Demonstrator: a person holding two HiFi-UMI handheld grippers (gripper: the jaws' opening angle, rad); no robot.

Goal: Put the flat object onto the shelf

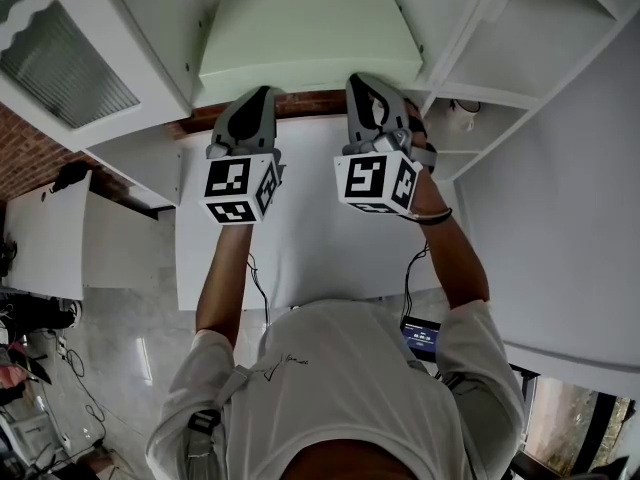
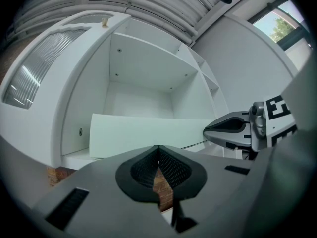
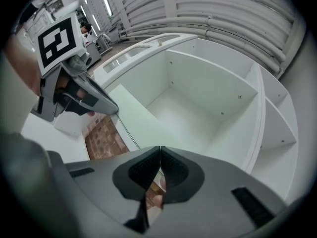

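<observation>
The flat object, a pale green board [image 1: 310, 33], already lies in the open compartment of the white cabinet [image 1: 160, 28]. It rests on the shelf [image 2: 79, 156] straight ahead of both grippers. Its near long edge sits at about the shelf's front lip, directly before the two sets of tips.

The left gripper [image 1: 264, 94] is clenched, its ribbed pads pressed together with nothing between them. The left gripper view shows only brick through the slit below the pads, and the board stands beyond the tips. The right gripper [image 1: 362, 80] is likewise closed tight and empty. Its own view looks past the shut pads into the bare compartment, with the board off to its left.

The two grippers sit side by side and point roughly level at the board's near edge. The left one faces the left half of that edge and the right one the right half. Each tip seems to meet or almost meet the edge, but no view shows clearly whether there is contact.

The placing itself looks done, and the step in hand appears to be seating the board. If it is to go deeper, the next move calls for an even forward push from both closed tips, so the board slides straight back without skewing against the compartment's side walls. Otherwise both grippers only need to draw straight back.
</observation>
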